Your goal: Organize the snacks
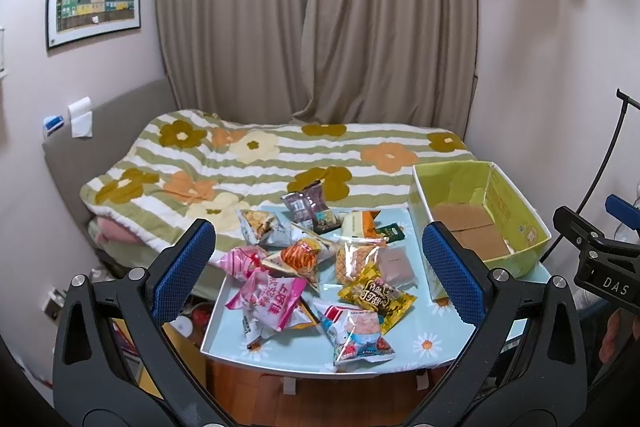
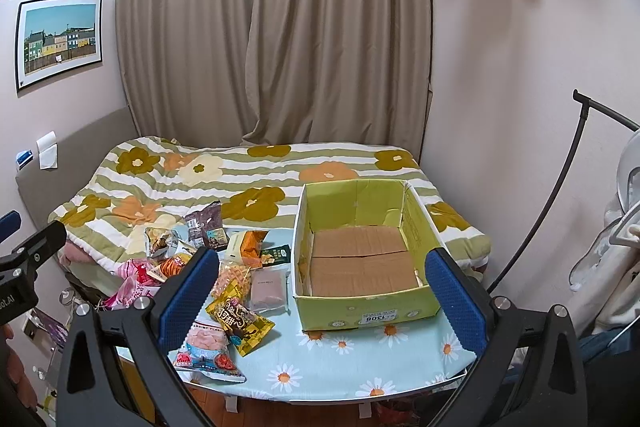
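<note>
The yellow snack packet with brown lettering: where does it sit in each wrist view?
Left wrist view: the yellow snack packet lies lower centre, near the table's front, between the open tool's fingers.
Right wrist view: lower left of centre, beside the left finger.
Shared landmark: the green cardboard box, to its right in both.

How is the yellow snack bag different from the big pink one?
The yellow snack bag is gold with dark checks and brown writing; the big pink snack bag is pink and white with pink writing. The yellow one lies nearer the green box; the pink one lies at the table's far side from it, and looks bigger. Both are sealed and lie on the table, outside the box.
</note>
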The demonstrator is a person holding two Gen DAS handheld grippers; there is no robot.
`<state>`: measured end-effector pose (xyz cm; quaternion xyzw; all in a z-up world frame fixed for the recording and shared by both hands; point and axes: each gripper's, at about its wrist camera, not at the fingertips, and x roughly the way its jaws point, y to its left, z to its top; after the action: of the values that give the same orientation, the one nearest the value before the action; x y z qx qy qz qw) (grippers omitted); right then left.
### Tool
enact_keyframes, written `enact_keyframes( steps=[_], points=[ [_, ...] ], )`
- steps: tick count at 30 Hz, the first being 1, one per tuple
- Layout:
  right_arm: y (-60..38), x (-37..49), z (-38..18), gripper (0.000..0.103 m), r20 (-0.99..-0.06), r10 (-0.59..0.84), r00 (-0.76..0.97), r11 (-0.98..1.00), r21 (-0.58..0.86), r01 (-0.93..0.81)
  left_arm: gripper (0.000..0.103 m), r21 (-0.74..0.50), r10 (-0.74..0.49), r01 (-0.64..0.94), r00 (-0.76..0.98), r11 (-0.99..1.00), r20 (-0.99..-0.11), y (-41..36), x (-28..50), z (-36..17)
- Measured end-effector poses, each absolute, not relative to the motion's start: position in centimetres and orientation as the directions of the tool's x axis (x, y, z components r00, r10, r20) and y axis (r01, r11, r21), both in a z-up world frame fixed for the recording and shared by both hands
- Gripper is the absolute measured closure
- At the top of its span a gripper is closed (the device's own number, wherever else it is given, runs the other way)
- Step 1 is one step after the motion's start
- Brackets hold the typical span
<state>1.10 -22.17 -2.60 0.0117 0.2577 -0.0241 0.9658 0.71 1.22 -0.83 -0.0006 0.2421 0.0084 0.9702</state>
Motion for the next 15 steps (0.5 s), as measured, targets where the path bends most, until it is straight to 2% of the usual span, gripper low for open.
enact_keyframes(
  steps=[15],
  points=[
    [-22.12, 1.12, -2.53, 0.001, -0.498, -0.039, 0.866, 0.998, 0.014, 0.053, 0.001, 0.005, 0.017, -0.016, 0.882, 1.000, -0.470, 1.12, 0.73, -0.92]
  ],
)
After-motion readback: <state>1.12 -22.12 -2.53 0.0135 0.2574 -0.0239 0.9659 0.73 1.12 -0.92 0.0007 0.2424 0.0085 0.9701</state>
